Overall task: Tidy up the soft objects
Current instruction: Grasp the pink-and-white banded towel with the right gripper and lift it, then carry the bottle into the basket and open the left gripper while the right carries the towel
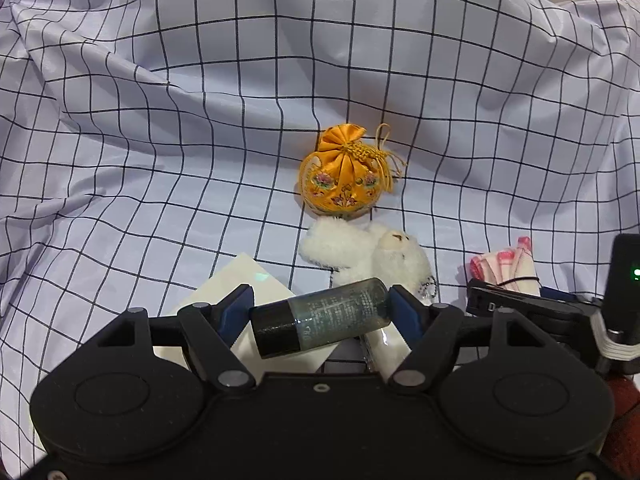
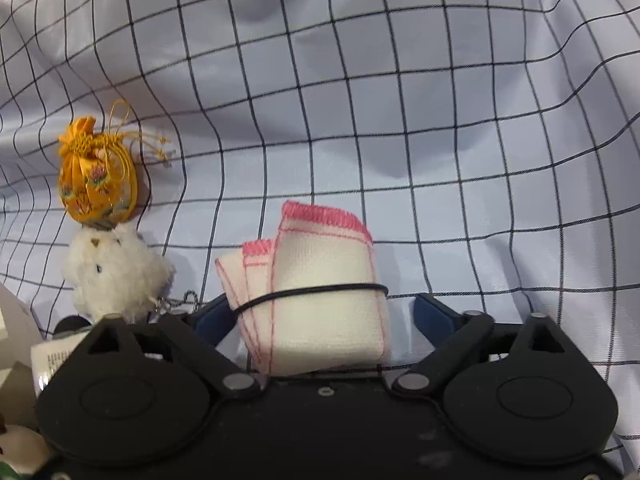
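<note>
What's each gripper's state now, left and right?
Left gripper: shut on the bottle.
Right gripper: open, rolled cloth between the jaws, not pressed.

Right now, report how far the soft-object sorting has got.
Looks done: the orange pouch and white plush toy lie touching in a row on the checked cloth. In hand: the left gripper clamps a small bottle; the rolled pink-edged cloth sits between the right gripper's open jaws, beside the row. Left: the bottle and white packets.
</note>
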Motion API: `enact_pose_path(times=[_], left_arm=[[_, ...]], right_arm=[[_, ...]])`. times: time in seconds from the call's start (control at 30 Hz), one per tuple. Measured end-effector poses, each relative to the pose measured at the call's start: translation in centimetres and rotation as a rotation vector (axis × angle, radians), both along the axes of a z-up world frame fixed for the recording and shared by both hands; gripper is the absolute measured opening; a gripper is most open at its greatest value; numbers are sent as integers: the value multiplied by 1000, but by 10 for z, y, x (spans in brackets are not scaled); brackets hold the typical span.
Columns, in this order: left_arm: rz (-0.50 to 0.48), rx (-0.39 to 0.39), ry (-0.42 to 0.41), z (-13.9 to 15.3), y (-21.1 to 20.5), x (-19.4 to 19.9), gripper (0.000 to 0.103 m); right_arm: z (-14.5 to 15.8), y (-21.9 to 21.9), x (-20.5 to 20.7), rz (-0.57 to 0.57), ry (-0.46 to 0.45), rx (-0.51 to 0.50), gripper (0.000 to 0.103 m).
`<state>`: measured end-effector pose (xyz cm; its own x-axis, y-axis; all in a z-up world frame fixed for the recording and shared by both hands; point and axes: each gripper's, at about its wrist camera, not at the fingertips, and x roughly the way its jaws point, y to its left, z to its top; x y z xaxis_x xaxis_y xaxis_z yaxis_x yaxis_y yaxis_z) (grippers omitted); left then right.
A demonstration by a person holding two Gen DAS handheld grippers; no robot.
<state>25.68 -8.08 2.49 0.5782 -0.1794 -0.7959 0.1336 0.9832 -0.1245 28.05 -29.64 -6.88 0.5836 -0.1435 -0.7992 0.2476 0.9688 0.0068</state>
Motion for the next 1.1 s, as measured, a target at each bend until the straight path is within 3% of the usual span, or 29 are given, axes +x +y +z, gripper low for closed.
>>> enact_pose_path(times=[0.07,0.43,1.1], left_arm=[[-4,1,0,0,0,-1,69],[-27,-3,-1,5,5,-14,69],[-108,-18,-42,44,41,-87,69]], right_arm=[[-2,2,-1,14,7,-7,76],[27,8,-27,14,-58,-2,75],[105,47,-149,125,-192,23,75]])
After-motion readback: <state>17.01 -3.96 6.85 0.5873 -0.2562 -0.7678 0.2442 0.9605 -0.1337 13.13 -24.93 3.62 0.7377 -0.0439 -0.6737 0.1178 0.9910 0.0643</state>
